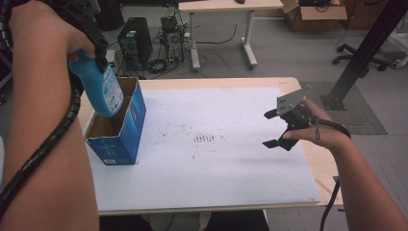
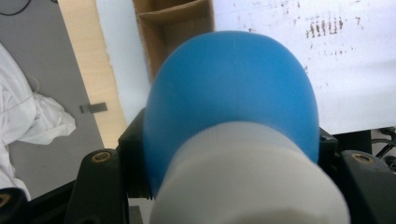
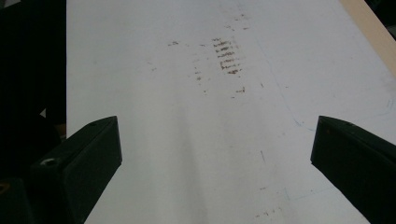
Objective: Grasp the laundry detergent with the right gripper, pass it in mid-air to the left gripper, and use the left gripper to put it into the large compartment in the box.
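Blue plastic bottle (image 1: 102, 86) w/ white cap & printed label: held in the air, tilted, base end over the open top of the box, cap end up toward the hand. In left gripper view the bottle (image 2: 233, 93) sits between the two black jaws, cap nearest the camera.

Left tongs (image 1: 98, 50): clenched on the bottle near its neck, jaws pressed on both sides. Black ribbed cable trails down along the forearm.

Blue cardboard box (image 1: 122, 132), top flaps open, brown inside: stands upright at the left edge of the table, on the white sheet, directly below the bottle. Whether the bottle touches the box rim: can't tell.

Right tongs (image 1: 275, 129): released, jaws wide apart, nothing between them; held above the right part of the sheet, well apart from box & bottle. Grey three-cornered plate on top.

Table (image 1: 322, 163): light wood top, covered by a white sheet (image 1: 216, 168) w/ brown smudge marks near the middle.
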Motion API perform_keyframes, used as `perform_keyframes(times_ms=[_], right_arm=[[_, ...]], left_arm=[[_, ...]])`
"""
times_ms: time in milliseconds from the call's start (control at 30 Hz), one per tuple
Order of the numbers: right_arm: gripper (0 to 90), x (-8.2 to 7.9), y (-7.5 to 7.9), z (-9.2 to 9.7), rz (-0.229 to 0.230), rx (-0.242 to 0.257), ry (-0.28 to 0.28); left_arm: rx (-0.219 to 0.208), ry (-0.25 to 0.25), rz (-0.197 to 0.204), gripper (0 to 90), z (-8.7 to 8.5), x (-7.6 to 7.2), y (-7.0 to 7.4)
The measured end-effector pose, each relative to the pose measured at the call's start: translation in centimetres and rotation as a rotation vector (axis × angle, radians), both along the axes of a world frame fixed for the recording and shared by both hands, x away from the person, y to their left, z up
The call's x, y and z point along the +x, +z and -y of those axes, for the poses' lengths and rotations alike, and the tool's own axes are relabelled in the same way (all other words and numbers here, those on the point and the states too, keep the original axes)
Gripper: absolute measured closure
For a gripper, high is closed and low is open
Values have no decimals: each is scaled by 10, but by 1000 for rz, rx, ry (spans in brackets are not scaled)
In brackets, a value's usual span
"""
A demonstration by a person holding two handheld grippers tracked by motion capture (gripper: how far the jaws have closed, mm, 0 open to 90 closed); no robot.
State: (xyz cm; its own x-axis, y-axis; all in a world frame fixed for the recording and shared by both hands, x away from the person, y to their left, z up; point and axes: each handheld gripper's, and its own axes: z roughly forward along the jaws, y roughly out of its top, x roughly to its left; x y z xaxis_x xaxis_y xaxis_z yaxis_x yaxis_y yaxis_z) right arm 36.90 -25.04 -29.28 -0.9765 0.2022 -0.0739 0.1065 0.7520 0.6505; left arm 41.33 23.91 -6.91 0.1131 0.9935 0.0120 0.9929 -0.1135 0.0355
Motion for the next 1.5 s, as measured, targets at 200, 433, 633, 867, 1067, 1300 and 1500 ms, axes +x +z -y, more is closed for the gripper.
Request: perform_keyframes(times_ms=[200, 433, 633, 867, 1067, 1300, 1500], right_arm=[[21, -4, 1, -2, -4, -17, 18], [22, -2, 6, -6, -36, -81, 25], [26, -1, 14, -10, -44, -133, 25], [26, -1, 18, -13, -57, -158, 30], [27, 2, 18, -16, -79, -191, 28], [28, 5, 17, -20, -97, -214, 44], [29, 8, 15, -22, -119, -252, 52]], left_arm=[[-9, 24, 18, 381, -16, 3, -6], [-7, 32, 19, 382, -24, 6, -23], [-10, 36, 13, 381, -29, 8, -40], [-8, 41, 11, 381, -32, 10, -60], [3, 23, 8, 381, -31, 11, -72], [23, 24, -9, 381, -30, 15, -86], [9, 32, -5, 382, -33, 16, -100]])
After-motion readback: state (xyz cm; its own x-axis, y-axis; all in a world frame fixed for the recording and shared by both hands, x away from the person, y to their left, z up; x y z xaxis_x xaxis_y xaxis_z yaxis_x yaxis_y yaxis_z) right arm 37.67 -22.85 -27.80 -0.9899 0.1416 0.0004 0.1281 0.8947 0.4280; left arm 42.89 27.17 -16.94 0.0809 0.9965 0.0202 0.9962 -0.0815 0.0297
